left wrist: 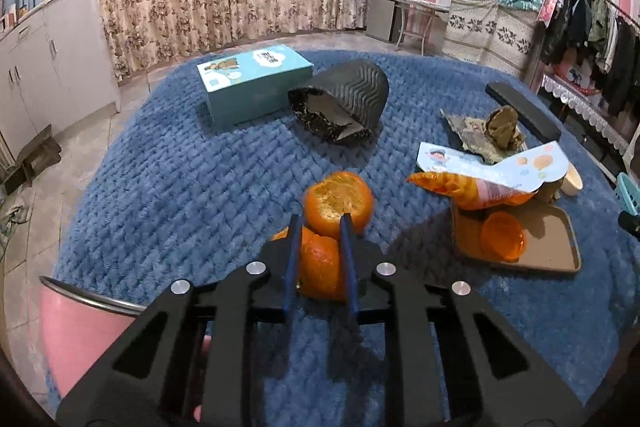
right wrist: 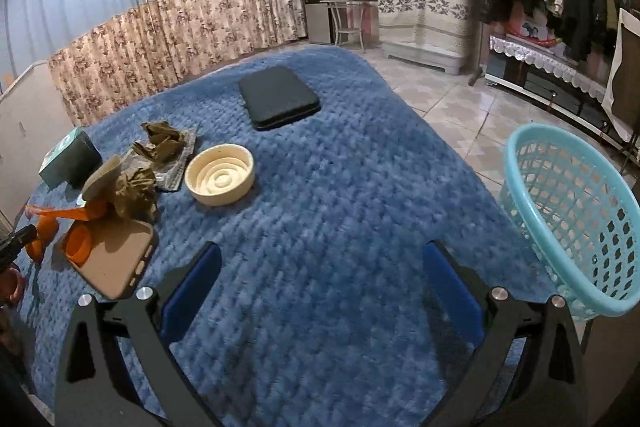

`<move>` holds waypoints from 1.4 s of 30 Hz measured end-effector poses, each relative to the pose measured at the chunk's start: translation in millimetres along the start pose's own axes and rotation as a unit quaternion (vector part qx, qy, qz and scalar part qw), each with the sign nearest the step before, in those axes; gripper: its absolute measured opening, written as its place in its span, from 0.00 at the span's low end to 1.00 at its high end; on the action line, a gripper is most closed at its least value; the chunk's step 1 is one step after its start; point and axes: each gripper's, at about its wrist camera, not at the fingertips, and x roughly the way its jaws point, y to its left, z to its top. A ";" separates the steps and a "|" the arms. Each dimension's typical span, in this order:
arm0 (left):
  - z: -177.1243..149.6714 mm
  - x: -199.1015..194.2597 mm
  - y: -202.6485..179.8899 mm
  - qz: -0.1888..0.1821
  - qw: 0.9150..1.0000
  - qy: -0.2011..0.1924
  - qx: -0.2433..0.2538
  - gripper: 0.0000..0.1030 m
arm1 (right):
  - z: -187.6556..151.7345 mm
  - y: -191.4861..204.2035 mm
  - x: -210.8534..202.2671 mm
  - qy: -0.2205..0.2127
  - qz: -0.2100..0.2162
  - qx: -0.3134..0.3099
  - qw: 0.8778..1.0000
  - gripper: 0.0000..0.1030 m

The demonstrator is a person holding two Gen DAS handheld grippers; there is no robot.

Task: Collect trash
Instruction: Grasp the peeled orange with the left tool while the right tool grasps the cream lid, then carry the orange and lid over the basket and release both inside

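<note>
My left gripper (left wrist: 322,223) is shut on orange peel (left wrist: 320,259), with a second peel piece (left wrist: 338,203) at its fingertips above the blue blanket (left wrist: 180,187). An orange snack wrapper (left wrist: 472,193), crumpled brown paper (left wrist: 502,127) and an orange cap (left wrist: 503,235) on a tan tray (left wrist: 552,251) lie to the right. My right gripper (right wrist: 320,267) is open and empty over the blanket (right wrist: 340,187). A light blue basket (right wrist: 576,215) stands at its right. The crumpled paper (right wrist: 134,193) and tray (right wrist: 116,263) show at the left.
A teal box (left wrist: 252,83) and a black ribbed object (left wrist: 344,99) lie at the back. A cream round dish (right wrist: 220,179) and a black flat case (right wrist: 278,101) lie on the blanket. A pink bowl (left wrist: 76,323) is at my left. Tiled floor surrounds the table.
</note>
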 end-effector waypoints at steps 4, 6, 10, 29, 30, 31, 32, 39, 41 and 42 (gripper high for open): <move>3.1 -10.7 -2.0 -0.013 1.000 -0.010 0.004 0.15 | -1.0 3.8 0.8 0.000 0.002 -0.005 1.000 0.96; 5.3 -16.2 -3.7 -0.015 1.000 -0.016 0.007 0.15 | -1.2 4.1 1.2 0.001 0.006 -0.002 1.000 0.96; 12.5 -26.3 -3.7 -0.025 0.999 -0.029 0.003 0.15 | 2.0 7.4 4.3 0.000 0.009 -0.005 1.000 0.96; 75.7 -15.3 -8.2 -0.029 0.997 -0.068 0.000 0.15 | 45.4 85.0 83.4 0.051 0.046 -0.093 0.993 0.75; 78.1 -14.5 -9.2 -0.028 0.997 -0.068 -0.001 0.15 | 43.1 86.3 85.6 0.056 0.051 -0.096 0.992 0.59; 79.1 -13.9 -10.5 -0.028 0.997 -0.069 0.000 0.15 | 42.4 87.0 87.3 0.061 0.056 -0.098 0.992 0.59; 82.0 -13.4 -12.3 -0.027 0.997 -0.070 0.000 0.15 | 42.5 86.0 86.5 0.057 0.057 -0.097 0.992 0.59; 95.8 -19.4 -30.5 -0.032 0.996 -0.082 0.003 0.15 | 45.1 57.3 50.4 0.012 0.038 -0.098 0.994 0.59; 99.7 -22.1 -40.9 -0.034 0.996 -0.086 0.008 0.15 | 47.4 37.0 32.1 -0.002 0.020 -0.088 0.996 0.59; 101.5 -24.1 -46.9 -0.036 0.995 -0.089 0.011 0.15 | 48.5 27.8 24.5 -0.008 0.013 -0.083 0.996 0.59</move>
